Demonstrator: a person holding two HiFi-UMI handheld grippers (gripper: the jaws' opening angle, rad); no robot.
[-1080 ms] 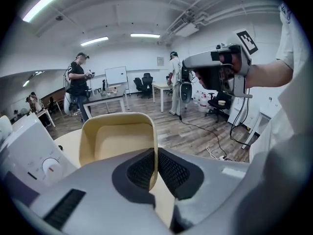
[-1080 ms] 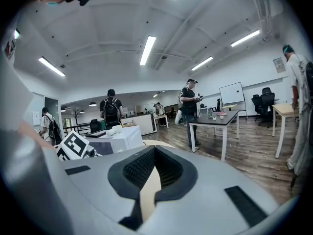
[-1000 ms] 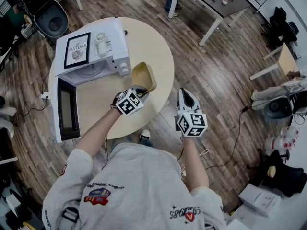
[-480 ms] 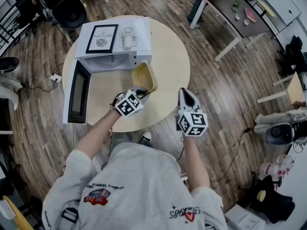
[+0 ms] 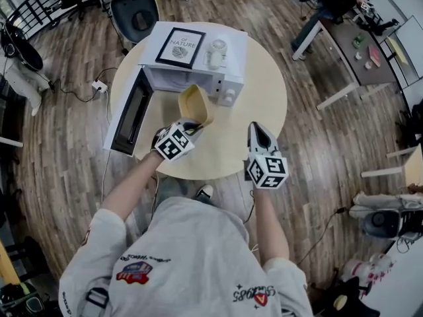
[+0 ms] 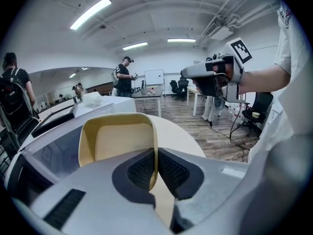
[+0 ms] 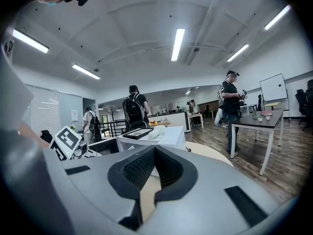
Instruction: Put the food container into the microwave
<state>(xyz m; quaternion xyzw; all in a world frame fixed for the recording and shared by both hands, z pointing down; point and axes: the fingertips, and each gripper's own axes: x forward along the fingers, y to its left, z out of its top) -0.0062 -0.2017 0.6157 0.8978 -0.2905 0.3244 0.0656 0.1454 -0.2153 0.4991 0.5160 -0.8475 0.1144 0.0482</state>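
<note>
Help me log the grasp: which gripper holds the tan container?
The left gripper, shut on the rim of the tan plastic food container; the right gripper is shut and empty.

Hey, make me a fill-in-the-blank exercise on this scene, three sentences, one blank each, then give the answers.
1. Of the left gripper and the right gripper, the ____ one holds the food container.
2. The door of the microwave stands ____.
3. The framed picture and the small white fan rest on ____ of the microwave.

Missing words: left; open; top
</note>
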